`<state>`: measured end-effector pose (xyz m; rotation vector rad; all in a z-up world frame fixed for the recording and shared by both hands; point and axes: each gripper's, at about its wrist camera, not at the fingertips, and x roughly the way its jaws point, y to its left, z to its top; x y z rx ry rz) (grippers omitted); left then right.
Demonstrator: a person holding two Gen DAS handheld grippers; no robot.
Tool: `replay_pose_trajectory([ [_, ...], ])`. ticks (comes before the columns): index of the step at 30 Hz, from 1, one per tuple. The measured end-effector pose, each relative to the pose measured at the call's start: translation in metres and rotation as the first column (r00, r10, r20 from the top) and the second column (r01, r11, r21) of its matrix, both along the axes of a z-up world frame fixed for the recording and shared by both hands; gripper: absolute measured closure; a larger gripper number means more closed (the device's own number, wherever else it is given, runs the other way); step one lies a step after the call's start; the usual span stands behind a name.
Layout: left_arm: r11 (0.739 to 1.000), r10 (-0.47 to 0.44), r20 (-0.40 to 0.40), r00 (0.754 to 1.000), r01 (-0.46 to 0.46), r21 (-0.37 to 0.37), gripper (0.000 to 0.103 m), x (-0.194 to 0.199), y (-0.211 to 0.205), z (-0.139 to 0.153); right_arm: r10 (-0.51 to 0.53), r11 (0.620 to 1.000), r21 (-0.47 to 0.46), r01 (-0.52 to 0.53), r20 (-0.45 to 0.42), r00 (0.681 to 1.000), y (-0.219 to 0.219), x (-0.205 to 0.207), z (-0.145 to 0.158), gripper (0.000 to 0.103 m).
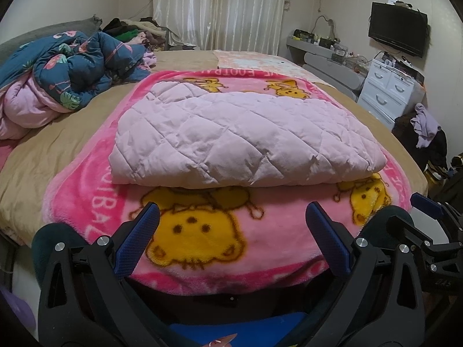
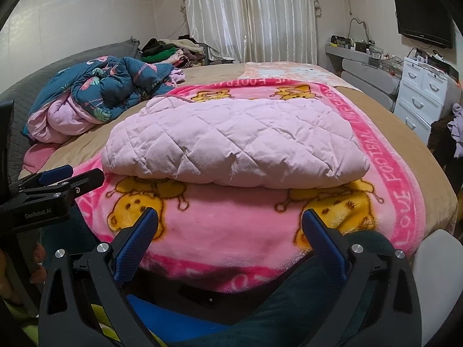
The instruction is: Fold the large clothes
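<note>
— What is seen, largest thing first?

— A bed (image 1: pixel 86 133) with a tan cover is shown filling the room's middle. A pink cartoon blanket (image 1: pixel 202 248) is spread over its near end, and a folded lilac quilted garment (image 1: pixel 240 138) is laid flat on the middle of that blanket, its thick folded edge turned toward the cameras.

— And beside it?

— A crumpled blue flamingo-print quilt (image 1: pixel 72 63) is heaped on the far left of the bed, well apart from the garment. White drawers (image 2: pixel 425 92) and a wall television (image 2: pixel 422 20) are seen at the right.

— How are the tongs held?

— The left gripper (image 1: pixel 231 222) is held wide open above the blanket's near edge, nothing between its blue pads. The right gripper (image 2: pixel 230 225) is likewise spread wide and empty. Whether either touches the blanket cannot be told, the fisheye view being poor.
</note>
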<state>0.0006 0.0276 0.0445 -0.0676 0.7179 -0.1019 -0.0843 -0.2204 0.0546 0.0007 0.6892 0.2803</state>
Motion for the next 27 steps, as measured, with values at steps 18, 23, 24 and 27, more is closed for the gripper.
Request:
replay_pose_trajectory([
  [18,1.0,0.002,0.004,1.0,-0.002,0.004,0.008,0.0006,0.002,0.0,0.001,1.0,-0.003,-0.001,-0.004,1.0,0.0009,-0.0001,-0.0018,0.004],
  [23,1.0,0.001,0.002,1.0,-0.001,0.005,0.008,0.0004,0.0019,-0.0004,0.001,1.0,-0.004,-0.001,-0.005,1.0,0.0004,0.0,-0.0022,0.004],
  [24,1.0,0.001,0.001,1.0,-0.001,0.009,0.008,0.0007,0.0012,-0.0003,0.001,1.0,-0.003,-0.001,-0.005,1.0,0.0003,0.0,-0.0022,0.004],
  [27,1.0,-0.001,0.004,1.0,0.0,0.013,0.008,-0.0004,0.0028,-0.0003,0.003,1.0,-0.004,-0.003,-0.007,1.0,0.0002,-0.0001,-0.0022,0.004],
])
